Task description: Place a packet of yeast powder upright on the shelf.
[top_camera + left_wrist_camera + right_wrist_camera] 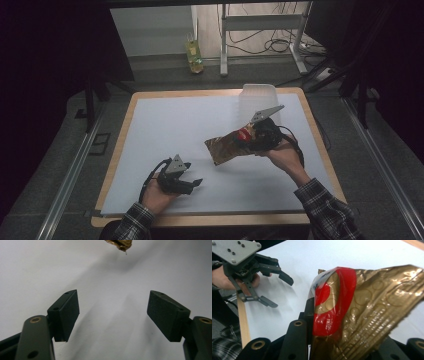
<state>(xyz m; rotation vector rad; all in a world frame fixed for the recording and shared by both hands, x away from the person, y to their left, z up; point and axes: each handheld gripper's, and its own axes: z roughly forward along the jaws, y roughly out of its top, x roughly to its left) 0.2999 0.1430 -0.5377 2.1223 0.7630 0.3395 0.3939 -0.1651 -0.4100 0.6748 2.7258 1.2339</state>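
A crinkled gold foil bag (225, 148) with a red patch is held above the white sheet, right of the table's middle. My right gripper (250, 138) is shut on its red end. In the right gripper view the bag (372, 302) fans out to the right, clamped between the jaws of the right gripper (328, 340). My left gripper (195, 173) rests low near the front left, open, with nothing between its pads (66, 315). One corner of the bag (120, 243) hangs at the top of the left gripper view. The left gripper (280, 293) also appears at the upper left of the right gripper view.
A white sheet (175, 125) covers the wooden table. A clear plastic container (257, 97) stands at the back right, just behind the right gripper. On the floor beyond the table are a yellow bottle (194, 56), a metal frame (224, 45) and cables.
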